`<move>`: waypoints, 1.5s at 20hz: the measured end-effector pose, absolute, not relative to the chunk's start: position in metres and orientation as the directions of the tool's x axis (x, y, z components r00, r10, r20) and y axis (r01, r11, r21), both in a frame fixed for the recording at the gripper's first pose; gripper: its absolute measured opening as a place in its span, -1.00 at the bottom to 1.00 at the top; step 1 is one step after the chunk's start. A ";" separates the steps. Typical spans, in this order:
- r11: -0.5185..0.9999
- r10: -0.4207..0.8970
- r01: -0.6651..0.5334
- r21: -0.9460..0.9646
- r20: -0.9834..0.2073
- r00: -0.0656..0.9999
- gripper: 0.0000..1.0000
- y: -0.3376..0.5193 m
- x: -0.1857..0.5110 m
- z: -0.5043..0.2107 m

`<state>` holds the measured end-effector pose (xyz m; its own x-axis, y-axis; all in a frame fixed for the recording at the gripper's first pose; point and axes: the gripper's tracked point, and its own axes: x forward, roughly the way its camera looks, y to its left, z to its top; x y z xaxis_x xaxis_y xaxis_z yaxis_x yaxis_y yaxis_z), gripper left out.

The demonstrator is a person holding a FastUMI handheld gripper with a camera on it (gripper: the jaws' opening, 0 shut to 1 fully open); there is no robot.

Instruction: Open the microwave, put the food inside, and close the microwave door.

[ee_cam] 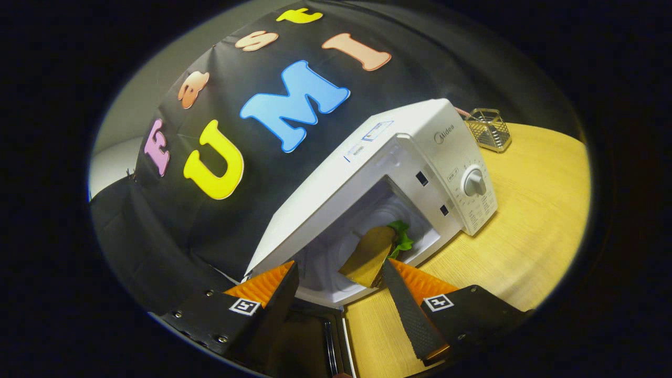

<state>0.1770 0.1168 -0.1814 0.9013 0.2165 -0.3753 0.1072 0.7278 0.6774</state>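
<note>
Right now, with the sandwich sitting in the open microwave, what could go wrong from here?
1. The sandwich lies close to the front lip of the microwave cavity, so a closing door might clip it.
2. The gripper is open, and one finger sits right beside the bread, so pulling back could drag it out.
3. The door hangs below the fingers, where backing away may bump it.

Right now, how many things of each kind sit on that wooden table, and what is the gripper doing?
Microwave, door open: 1
Sandwich inside the microwave: 1
Wire basket beyond the microwave: 1
Total: 3
The gripper is open, its fingers either side of the sandwich's near end, not pressing on it.
</note>
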 end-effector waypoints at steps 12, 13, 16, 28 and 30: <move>0.854 0.393 -0.262 0.449 -0.229 0.891 0.91 0.151 0.093 -0.056; 0.852 0.414 -0.293 0.434 -0.217 0.884 0.91 0.160 0.087 -0.051; 0.833 0.485 -0.381 0.402 -0.197 0.852 0.84 0.192 0.065 -0.040; 0.611 0.790 -0.761 0.217 -0.224 0.570 -0.02 0.330 -0.038 -0.050; 0.614 0.786 -0.770 0.174 -0.221 0.577 -0.50 0.334 -0.046 -0.052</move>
<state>-0.0456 0.3335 -0.0519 0.5769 0.7864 -0.2210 -0.7700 0.6138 0.1740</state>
